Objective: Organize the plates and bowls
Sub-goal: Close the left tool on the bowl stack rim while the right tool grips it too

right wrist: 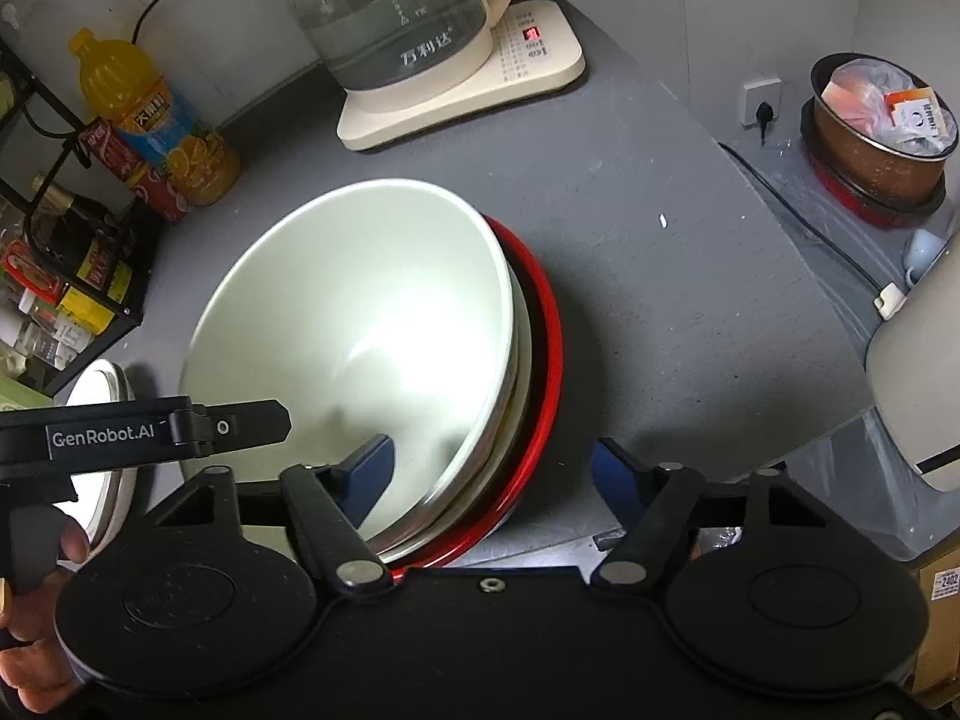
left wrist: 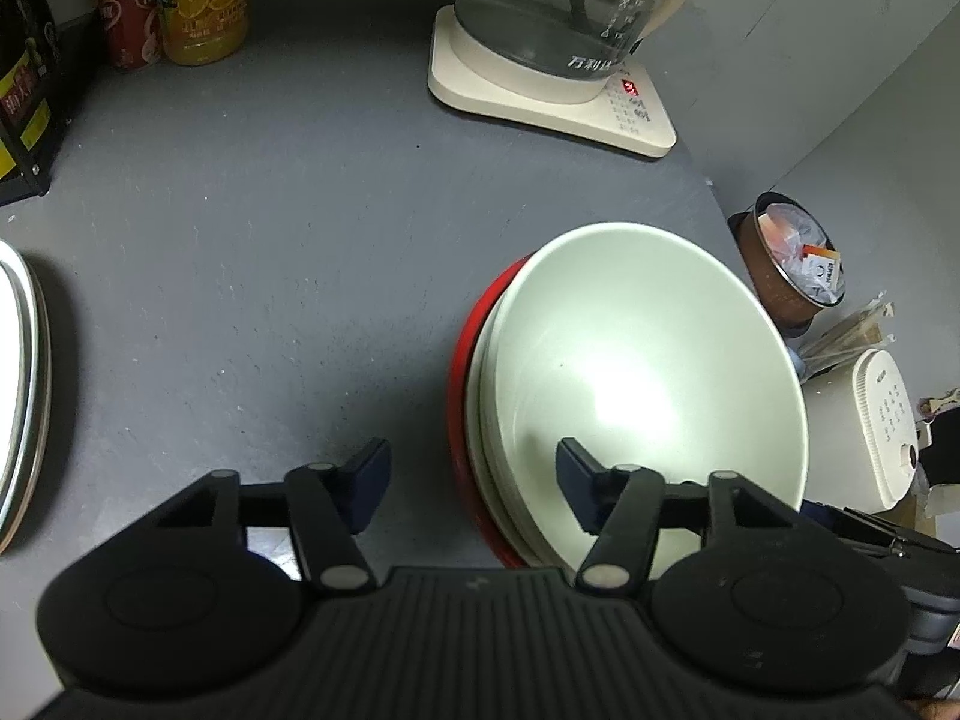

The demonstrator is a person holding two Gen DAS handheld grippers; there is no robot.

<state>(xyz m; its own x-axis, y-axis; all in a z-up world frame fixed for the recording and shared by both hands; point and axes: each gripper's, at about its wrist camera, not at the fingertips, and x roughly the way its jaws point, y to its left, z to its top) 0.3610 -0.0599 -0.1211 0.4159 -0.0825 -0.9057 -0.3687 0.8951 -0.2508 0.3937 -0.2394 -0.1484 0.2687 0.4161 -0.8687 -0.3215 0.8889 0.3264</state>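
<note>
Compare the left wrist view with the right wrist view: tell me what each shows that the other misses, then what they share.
Only the left wrist view shows the round white appliance beyond the counter's right edge.

Only the right wrist view shows the wall socket, a hand gripping the left hand-held gripper, and the whole orange juice bottle including its cap.

Both show the pale green bowl stacked on a red plate, the glass kettle on its cream base, and the brown pot of packets.
</note>
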